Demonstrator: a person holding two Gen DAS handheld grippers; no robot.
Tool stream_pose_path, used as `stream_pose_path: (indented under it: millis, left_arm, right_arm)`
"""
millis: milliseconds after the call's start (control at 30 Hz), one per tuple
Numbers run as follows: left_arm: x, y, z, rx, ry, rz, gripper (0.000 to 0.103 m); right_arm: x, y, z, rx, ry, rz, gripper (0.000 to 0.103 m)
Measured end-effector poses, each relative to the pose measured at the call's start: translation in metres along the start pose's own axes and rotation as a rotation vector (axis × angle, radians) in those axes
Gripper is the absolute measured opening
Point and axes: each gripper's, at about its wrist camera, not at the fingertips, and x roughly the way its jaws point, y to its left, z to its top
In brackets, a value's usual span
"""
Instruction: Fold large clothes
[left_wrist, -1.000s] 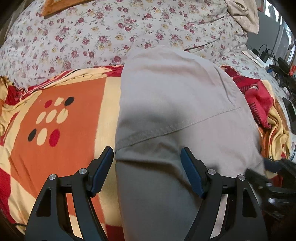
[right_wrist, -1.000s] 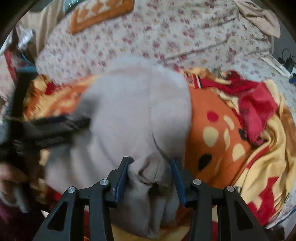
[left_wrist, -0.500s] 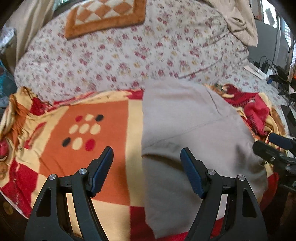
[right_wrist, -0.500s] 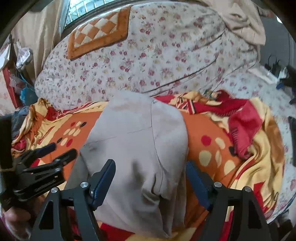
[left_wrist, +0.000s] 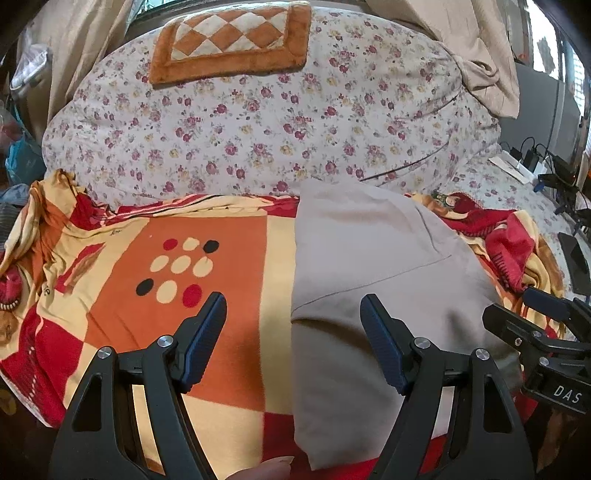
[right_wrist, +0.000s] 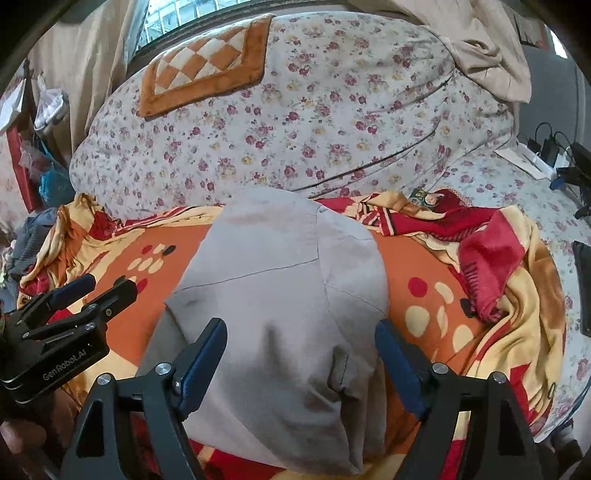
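One folded grey garment (right_wrist: 280, 314) lies on the patterned blanket (left_wrist: 177, 266).

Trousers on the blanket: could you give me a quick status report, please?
Left hand-held gripper open, empty. Right hand-held gripper opening, clear above cloth. Grey trousers folded, flat on blanket. Nothing in the way.

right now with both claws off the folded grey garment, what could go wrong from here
1. The grey garment bulges near its near edge by the belt loop, so the fold may spring open.
2. It lies on a rumpled patterned blanket; the right claw, still opening with nothing gripped, or the left claw might pinch blanket along with it.
3. Its near edge sits at the blanket's edge and could slide off.
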Motion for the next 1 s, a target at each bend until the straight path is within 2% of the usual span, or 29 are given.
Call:
stream_pose_path:
  millis: [1000]
  left_arm:
    - [0.012,-0.001,-0.006,0.003,0.029,-0.004,0.075]
  right_arm:
    - [0.013,0.007,-0.006,-0.004,0.037,0.008,0.081]
